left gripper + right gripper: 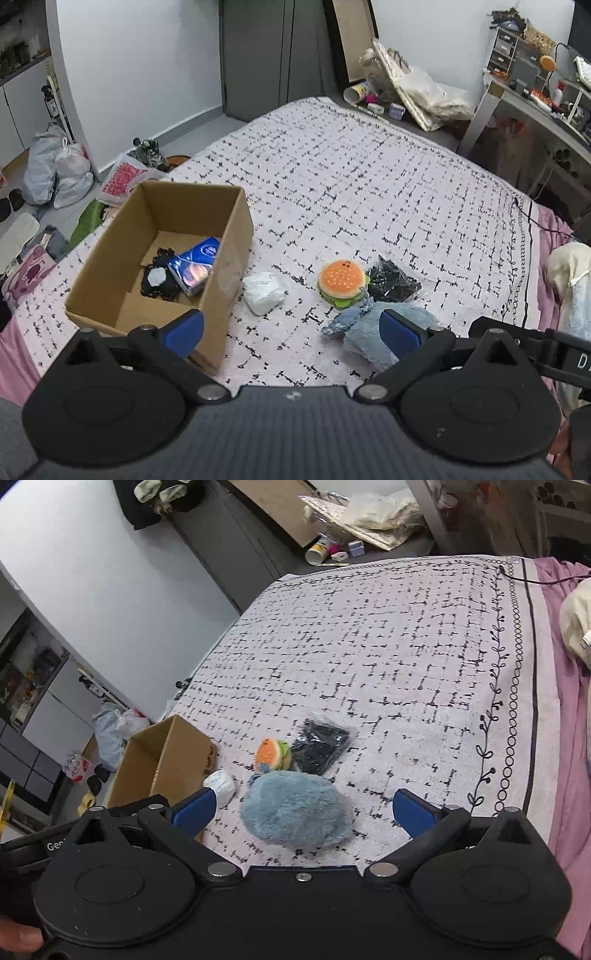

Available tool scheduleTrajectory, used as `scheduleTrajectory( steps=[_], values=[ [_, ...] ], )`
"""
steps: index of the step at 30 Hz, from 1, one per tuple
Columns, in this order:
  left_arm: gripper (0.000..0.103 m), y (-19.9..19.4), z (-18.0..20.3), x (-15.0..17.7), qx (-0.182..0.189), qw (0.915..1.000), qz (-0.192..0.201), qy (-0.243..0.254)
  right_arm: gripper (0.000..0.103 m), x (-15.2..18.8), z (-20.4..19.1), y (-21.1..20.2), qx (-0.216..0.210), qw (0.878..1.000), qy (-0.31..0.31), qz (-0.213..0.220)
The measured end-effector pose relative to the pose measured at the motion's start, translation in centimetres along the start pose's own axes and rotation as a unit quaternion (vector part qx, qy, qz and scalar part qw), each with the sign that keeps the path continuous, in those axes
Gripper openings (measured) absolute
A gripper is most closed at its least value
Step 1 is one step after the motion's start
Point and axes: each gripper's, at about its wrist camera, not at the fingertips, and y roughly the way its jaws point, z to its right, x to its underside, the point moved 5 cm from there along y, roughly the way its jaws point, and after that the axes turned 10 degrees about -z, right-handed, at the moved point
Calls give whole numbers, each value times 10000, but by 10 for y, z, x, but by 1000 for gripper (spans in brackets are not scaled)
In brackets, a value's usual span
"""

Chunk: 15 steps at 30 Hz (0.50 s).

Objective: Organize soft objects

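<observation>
The fluffy blue-grey plush toy was wide and yielding, so the right tool risked pinching only fur and dropping it short of the open brown cardboard box. It touched the orange-and-green plush hamburger, which might drag along. The crumpled white soft bundle lay just beside the box wall; the black mesh item in clear wrap lay behind the burger on the bed. Both tools hovered, released and empty, the right tilted down over the toy, the left tool aimed between box and toys.
</observation>
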Motion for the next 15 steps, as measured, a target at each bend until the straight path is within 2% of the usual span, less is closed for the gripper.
scheduleTrajectory(
  steps=[4,9,15],
  values=[
    [101,12,10,-1,108,9999,-94,86,100,-1,3,10,-30,9999,-23,-98],
    [99,26,15,-5,63,9998,-187,43,94,-6,5,23,-64,9998,32,-185],
    [97,38,19,-14,243,9994,-226,-132,75,-13,25,40,-105,9982,530,-275]
  ],
)
